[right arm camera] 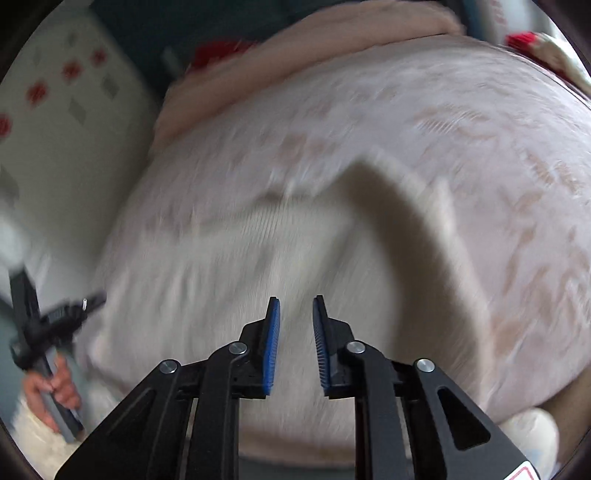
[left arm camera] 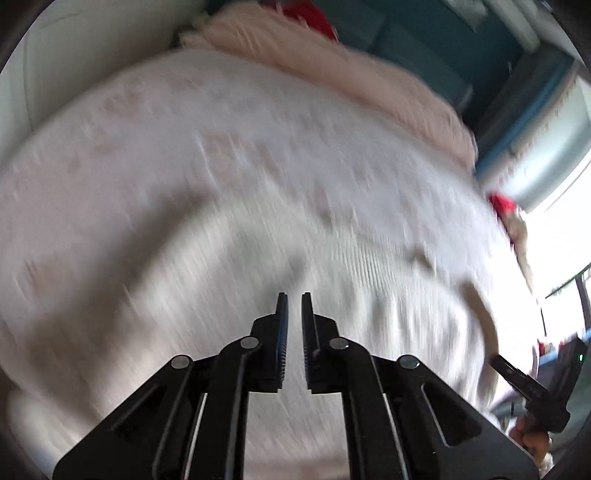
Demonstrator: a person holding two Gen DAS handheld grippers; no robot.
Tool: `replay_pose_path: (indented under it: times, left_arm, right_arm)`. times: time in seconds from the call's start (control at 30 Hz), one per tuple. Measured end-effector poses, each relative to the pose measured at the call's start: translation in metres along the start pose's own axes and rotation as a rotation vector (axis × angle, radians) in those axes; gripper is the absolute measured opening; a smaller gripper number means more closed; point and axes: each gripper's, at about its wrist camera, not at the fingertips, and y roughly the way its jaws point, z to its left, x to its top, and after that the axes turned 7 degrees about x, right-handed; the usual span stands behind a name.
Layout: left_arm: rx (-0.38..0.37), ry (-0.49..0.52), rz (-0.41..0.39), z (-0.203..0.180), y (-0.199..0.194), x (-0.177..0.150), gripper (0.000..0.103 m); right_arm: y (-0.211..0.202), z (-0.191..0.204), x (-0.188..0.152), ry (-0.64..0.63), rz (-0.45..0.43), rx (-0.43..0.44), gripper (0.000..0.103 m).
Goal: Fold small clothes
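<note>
A white ribbed garment lies spread on a pale patterned bedcover, blurred by motion. My left gripper hovers over it, jaws slightly apart and empty. In the right wrist view the same garment lies below my right gripper, whose jaws stand apart with nothing between them. The right gripper also shows at the left view's right edge, and the left gripper at the right view's left edge, held by a hand.
A pink fuzzy blanket lies along the far side of the bed, with something red behind it. A red and cream item sits at the bed's right edge. A white pillow with red dots is at left.
</note>
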Motion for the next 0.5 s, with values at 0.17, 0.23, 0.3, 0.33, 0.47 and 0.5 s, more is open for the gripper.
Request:
replay_pose_path:
  times: [0.17,0.23,0.3,0.33,0.47,0.5]
  left_arm:
    - [0.037,-0.05,0.027,0.009,0.028,-0.031,0.011]
    - [0.048,-0.061,0.039,0.011,0.025,-0.025,0.011]
    - [0.055,-0.055,0.044,0.012,0.025,-0.027,0.011]
    - [0.053,-0.051,0.037,0.013,0.027,-0.028,0.011]
    - [0.11,-0.003,0.02,0.005,-0.002,-0.043,0.012]
    - [0.111,-0.002,0.018,0.007,-0.011,-0.046,0.015]
  right_arm:
    - [0.013,-0.015,-0.031,-0.006,0.039,-0.103,0.004]
    - [-0.006,-0.005,-0.027,-0.015,0.02,-0.152,0.007]
    - [-0.014,-0.002,-0.032,-0.054,0.022,-0.195,0.007]
    - [-0.002,-0.013,-0.034,-0.058,0.05,-0.241,0.004]
    - [-0.009,-0.027,-0.04,0.03,0.05,-0.217,0.005]
    - [-0.019,-0.021,-0.038,0.043,0.037,-0.207,0.007]
